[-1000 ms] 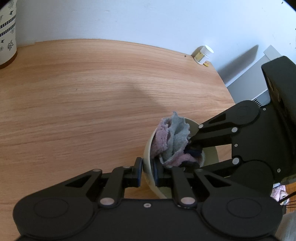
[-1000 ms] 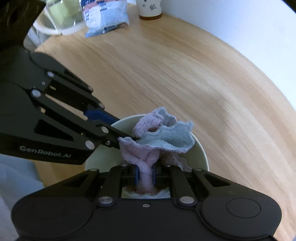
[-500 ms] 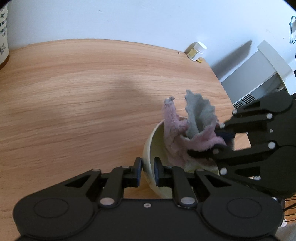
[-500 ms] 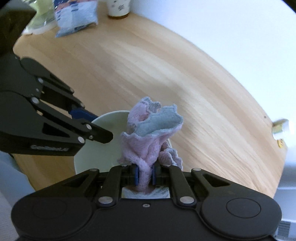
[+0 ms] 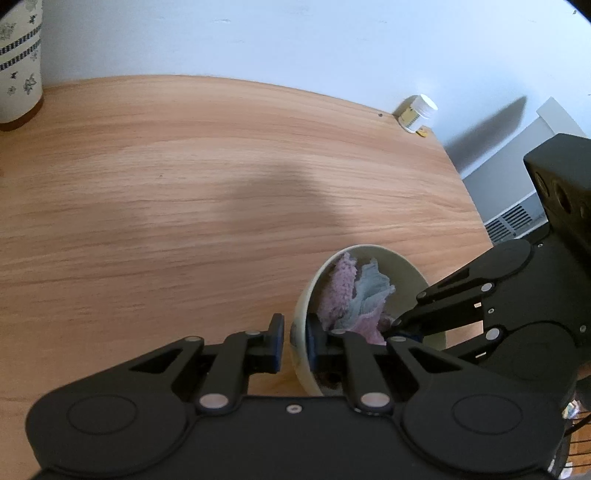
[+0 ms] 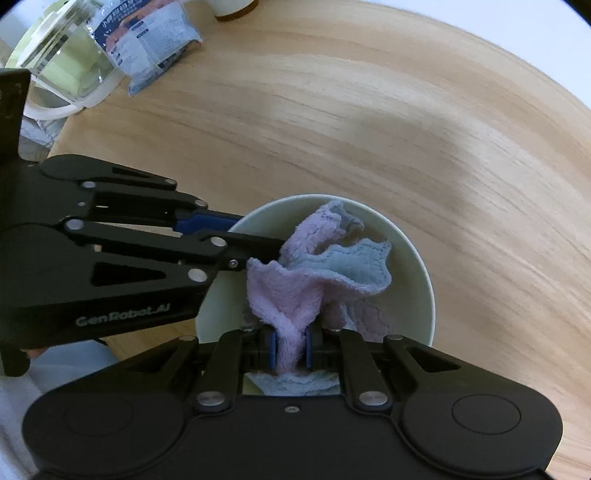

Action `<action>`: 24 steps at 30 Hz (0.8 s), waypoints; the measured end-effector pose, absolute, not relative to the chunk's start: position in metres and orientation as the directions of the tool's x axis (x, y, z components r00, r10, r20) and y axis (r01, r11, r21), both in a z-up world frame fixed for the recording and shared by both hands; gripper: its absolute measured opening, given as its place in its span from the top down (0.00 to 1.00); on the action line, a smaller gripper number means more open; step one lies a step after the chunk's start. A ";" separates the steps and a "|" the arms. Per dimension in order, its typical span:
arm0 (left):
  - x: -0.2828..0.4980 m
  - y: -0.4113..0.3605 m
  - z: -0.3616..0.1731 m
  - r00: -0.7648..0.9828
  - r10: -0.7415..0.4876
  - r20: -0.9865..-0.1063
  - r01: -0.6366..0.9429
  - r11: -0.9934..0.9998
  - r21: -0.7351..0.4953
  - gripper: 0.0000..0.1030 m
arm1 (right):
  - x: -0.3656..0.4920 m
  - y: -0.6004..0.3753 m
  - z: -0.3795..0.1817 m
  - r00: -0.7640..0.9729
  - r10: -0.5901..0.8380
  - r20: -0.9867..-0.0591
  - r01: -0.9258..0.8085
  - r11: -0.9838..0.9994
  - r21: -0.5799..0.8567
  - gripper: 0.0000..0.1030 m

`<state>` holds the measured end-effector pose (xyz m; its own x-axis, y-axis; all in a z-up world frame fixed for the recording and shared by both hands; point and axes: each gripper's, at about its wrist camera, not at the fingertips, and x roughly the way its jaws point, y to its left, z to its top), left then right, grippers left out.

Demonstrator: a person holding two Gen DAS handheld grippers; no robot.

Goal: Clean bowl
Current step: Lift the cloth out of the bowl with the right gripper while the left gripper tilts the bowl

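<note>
A pale green bowl (image 5: 400,266) stands on the wooden table (image 5: 184,184) near its right edge. My left gripper (image 5: 295,341) is shut on the bowl's near rim, one finger inside and one outside. My right gripper (image 6: 290,347) is shut on a pink and light blue cloth (image 6: 317,269), which is pressed down inside the bowl (image 6: 413,266). In the left wrist view the cloth (image 5: 354,295) lies against the bowl's inner wall, with the right gripper (image 5: 400,330) reaching in from the right. The left gripper (image 6: 236,236) shows at the bowl's left rim in the right wrist view.
A small white jar (image 5: 417,117) stands at the table's far right corner by the wall. A patterned cup (image 5: 18,66) stands at the far left. A clear container (image 6: 62,62) and a blue packet (image 6: 147,33) lie at the table's far end.
The right gripper has pushed the cloth back down into the bowl after lifting it above the rim. The left gripper has kept its hold on the rim.
</note>
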<state>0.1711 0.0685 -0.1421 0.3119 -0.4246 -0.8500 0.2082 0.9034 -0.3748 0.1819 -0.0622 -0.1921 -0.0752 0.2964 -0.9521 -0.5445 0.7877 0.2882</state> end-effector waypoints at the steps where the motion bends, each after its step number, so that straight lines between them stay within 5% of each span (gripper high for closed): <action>1: 0.171 0.068 -0.142 0.314 -0.419 -0.852 0.201 0.906 -0.372 0.88 | 0.180 -0.062 -0.191 -0.069 0.284 -0.956 -0.558 0.784 0.273 0.86; 14: 0.170 0.055 -0.141 0.324 -0.364 -0.873 0.212 0.927 -0.308 0.87 | 0.163 -0.059 -0.172 0.087 0.139 -0.987 -0.668 0.742 0.045 0.87; 24: 0.168 0.056 -0.145 0.323 -0.397 -0.859 0.168 0.917 -0.361 0.83 | 0.167 -0.105 -0.127 0.202 0.283 -0.937 -0.579 0.807 0.119 0.87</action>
<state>0.1681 0.0559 -0.1452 0.3229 -0.3973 -0.8590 0.1680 0.9173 -0.3611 0.1674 -0.1046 -0.1267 0.2022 0.2835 -0.9374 -0.5787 0.8068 0.1191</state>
